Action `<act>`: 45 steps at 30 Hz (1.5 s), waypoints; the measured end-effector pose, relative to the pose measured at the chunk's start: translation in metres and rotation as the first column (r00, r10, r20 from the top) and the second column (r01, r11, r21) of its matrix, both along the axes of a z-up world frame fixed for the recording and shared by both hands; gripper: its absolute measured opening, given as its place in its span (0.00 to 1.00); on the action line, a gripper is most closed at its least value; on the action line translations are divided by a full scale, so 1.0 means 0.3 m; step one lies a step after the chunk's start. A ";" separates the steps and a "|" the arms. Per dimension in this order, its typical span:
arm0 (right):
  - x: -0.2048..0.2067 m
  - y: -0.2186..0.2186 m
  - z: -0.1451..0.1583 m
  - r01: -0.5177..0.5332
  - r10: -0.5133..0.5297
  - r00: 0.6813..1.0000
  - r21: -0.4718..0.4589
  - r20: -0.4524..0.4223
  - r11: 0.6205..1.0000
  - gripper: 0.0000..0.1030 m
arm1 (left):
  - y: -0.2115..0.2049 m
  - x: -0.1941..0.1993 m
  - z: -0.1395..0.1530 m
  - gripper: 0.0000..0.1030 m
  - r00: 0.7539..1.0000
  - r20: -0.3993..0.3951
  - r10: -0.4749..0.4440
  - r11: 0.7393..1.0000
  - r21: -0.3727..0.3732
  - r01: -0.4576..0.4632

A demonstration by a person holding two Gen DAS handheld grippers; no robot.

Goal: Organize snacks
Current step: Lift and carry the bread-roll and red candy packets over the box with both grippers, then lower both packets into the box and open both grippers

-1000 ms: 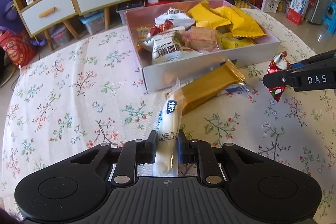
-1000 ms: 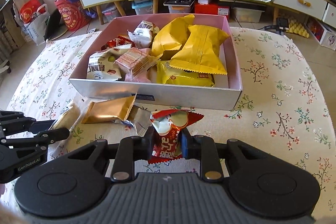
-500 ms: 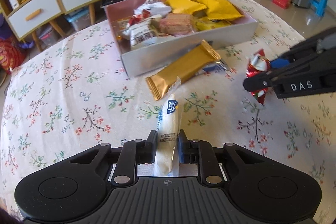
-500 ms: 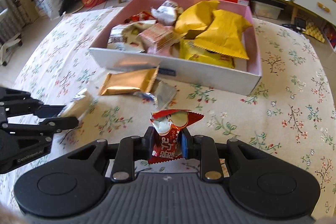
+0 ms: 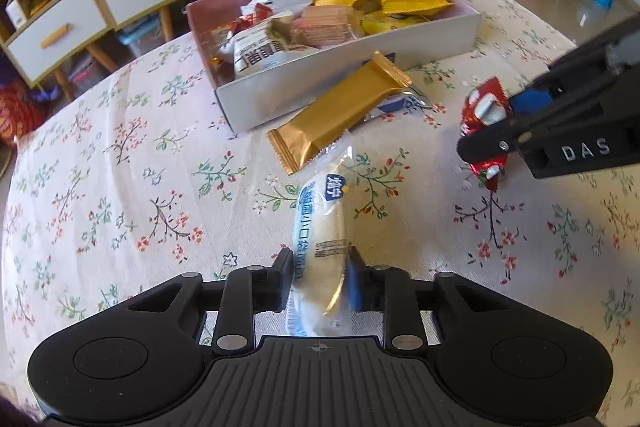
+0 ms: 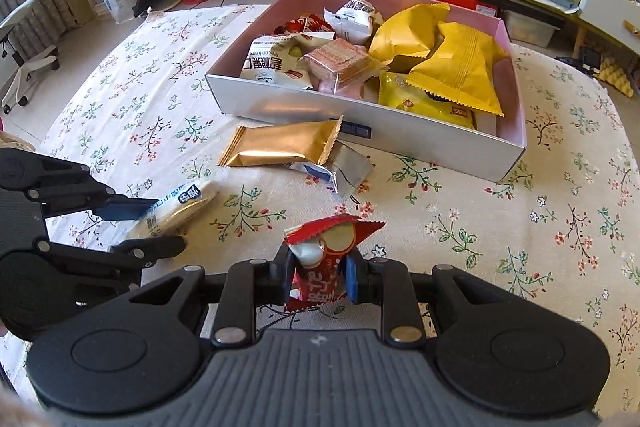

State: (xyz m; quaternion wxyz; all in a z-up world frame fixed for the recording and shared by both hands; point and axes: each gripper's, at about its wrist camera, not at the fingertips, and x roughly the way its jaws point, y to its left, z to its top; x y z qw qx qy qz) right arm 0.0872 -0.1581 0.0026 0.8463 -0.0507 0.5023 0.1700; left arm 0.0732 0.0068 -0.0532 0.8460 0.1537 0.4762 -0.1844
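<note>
- Your left tongs [image 5: 318,277] grip the white bread packet [image 5: 322,227]; their jaws have just eased slightly wider.
- Your right tongs [image 6: 318,277] clamp the red snack packet [image 6: 320,267].
- Ahead of both, the snack box [image 6: 400,139] sits on the bench [image 6: 520,227].

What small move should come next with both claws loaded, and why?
Probably carry the right claw forward over the box and drop its red packet there. Both claws grip snacks, the left claw a white bread packet, above the tablecloth, short of the box.

Two close wrist views, angled down over the floral table [image 5: 120,155], sharing the snack box [image 6: 360,123].
</note>
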 end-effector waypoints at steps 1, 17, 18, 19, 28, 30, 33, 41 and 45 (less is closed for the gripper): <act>0.001 -0.002 -0.001 0.002 -0.002 1.000 -0.001 0.000 1.000 0.22 | 0.001 0.003 0.001 0.19 1.000 -0.001 0.006 1.000 -0.001 -0.006; 0.016 -0.042 0.058 0.044 -0.047 0.997 0.060 0.054 0.997 0.22 | 0.038 0.011 0.126 0.16 0.997 0.024 0.078 0.984 -0.162 -0.073; 0.019 -0.045 0.064 0.045 -0.049 0.997 0.065 0.059 0.997 0.22 | 0.037 0.013 0.140 0.16 0.996 0.034 0.084 0.982 -0.170 -0.077; 0.023 -0.051 0.073 0.051 -0.056 0.996 0.073 0.065 0.996 0.22 | 0.034 0.015 0.154 0.16 0.995 0.043 0.090 0.981 -0.177 -0.081; 0.114 -0.072 0.127 0.086 -0.100 0.990 0.137 0.101 0.987 0.22 | 0.009 0.175 0.221 0.16 0.983 0.090 0.161 0.962 -0.237 -0.136; 0.143 -0.078 0.137 0.095 -0.114 0.987 0.153 0.114 0.984 0.22 | -0.003 0.227 0.227 0.16 0.981 0.097 0.167 0.963 -0.228 -0.142; 0.189 -0.092 0.139 0.116 -0.139 0.983 0.180 0.121 0.977 0.22 | -0.013 0.310 0.238 0.16 0.978 0.101 0.182 0.963 -0.220 -0.156; 0.301 -0.110 0.081 0.155 -0.178 0.979 0.210 0.096 0.965 0.22 | -0.031 0.508 0.218 0.16 0.966 0.085 0.244 0.953 -0.203 -0.223; 0.322 -0.114 0.068 0.161 -0.184 0.979 0.225 0.087 0.961 0.22 | -0.045 0.566 0.188 0.16 0.960 0.077 0.269 0.950 -0.187 -0.251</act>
